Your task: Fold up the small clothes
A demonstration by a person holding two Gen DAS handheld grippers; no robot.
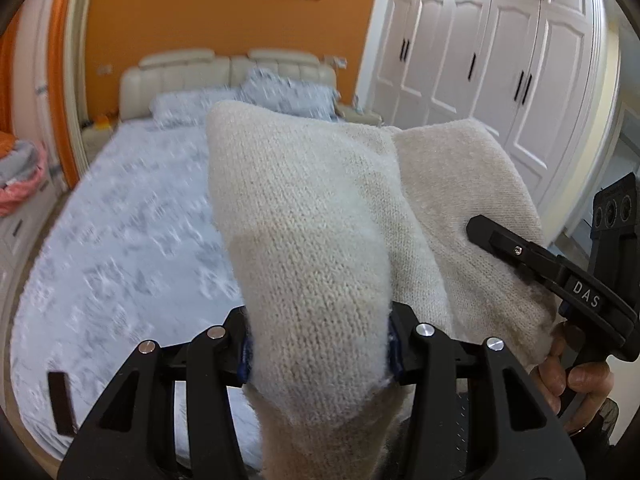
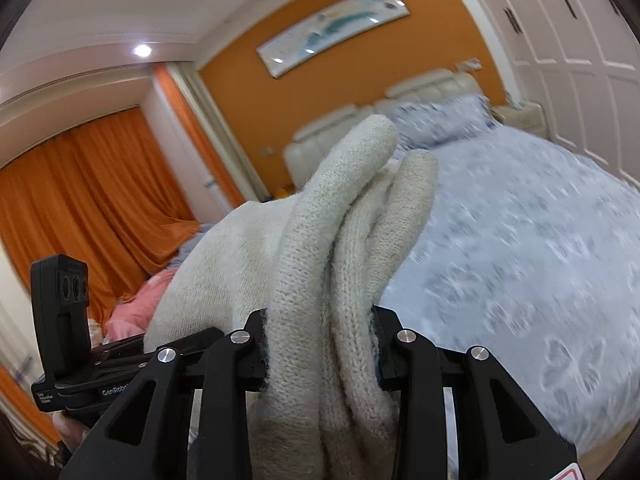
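Item: cream knit garment point(image 1: 320, 248), folded in layers, held in the air above the bed point(image 1: 132, 240).
Left gripper point(image 1: 318, 344): fingers clamped on one bunched edge.
Right gripper point(image 2: 320, 348): fingers clamped on several stacked folds; also seen at the garment's right edge from the left wrist.
Surroundings: patterned bedspread spreads wide below; headboard point(image 1: 180, 76) and white wardrobe point(image 1: 500, 60) stand well apart.

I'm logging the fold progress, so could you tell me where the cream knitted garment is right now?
The cream knitted garment is held in the air above the bed, clamped between the left gripper and the right gripper.
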